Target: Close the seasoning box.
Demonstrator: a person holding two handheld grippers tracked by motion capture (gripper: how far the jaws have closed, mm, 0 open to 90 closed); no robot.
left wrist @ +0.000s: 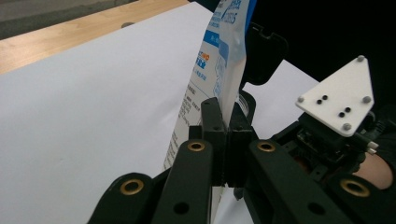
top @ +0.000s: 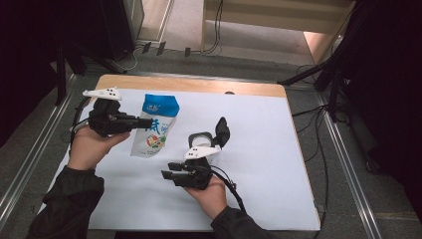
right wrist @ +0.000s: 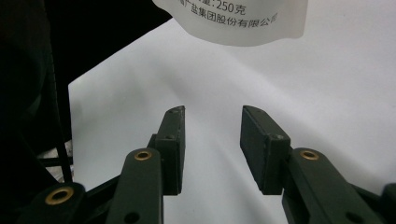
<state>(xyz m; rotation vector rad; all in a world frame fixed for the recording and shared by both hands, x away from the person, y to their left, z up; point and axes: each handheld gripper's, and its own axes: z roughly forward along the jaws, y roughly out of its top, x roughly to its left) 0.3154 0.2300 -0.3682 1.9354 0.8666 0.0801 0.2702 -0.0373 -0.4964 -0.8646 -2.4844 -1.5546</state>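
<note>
High view: left gripper point(top: 142, 122) clamped on the side edge of the blue-and-white pouch point(top: 155, 125) at the far left of the white sheet point(top: 268, 149), right gripper point(top: 167, 170) near and right of it with nothing held, a black lidded container point(top: 209, 137) just beyond. Left gripper view: jaws pinched on the thin pouch point(left wrist: 219, 70) edge only, so likely to slip or swing out. Right gripper view: right gripper point(right wrist: 212, 135) partly open and empty, pouch point(right wrist: 238, 21) bottom apart ahead; a misjudged reach could knock it loose.

The left gripper point(top: 142, 122), held level in the left hand point(top: 92, 144), has its fingers point(left wrist: 212, 128) pressed together. The right gripper point(top: 168, 170), in the right hand point(top: 211, 194), points leftward, fingers point(right wrist: 173, 140) parted.
</note>
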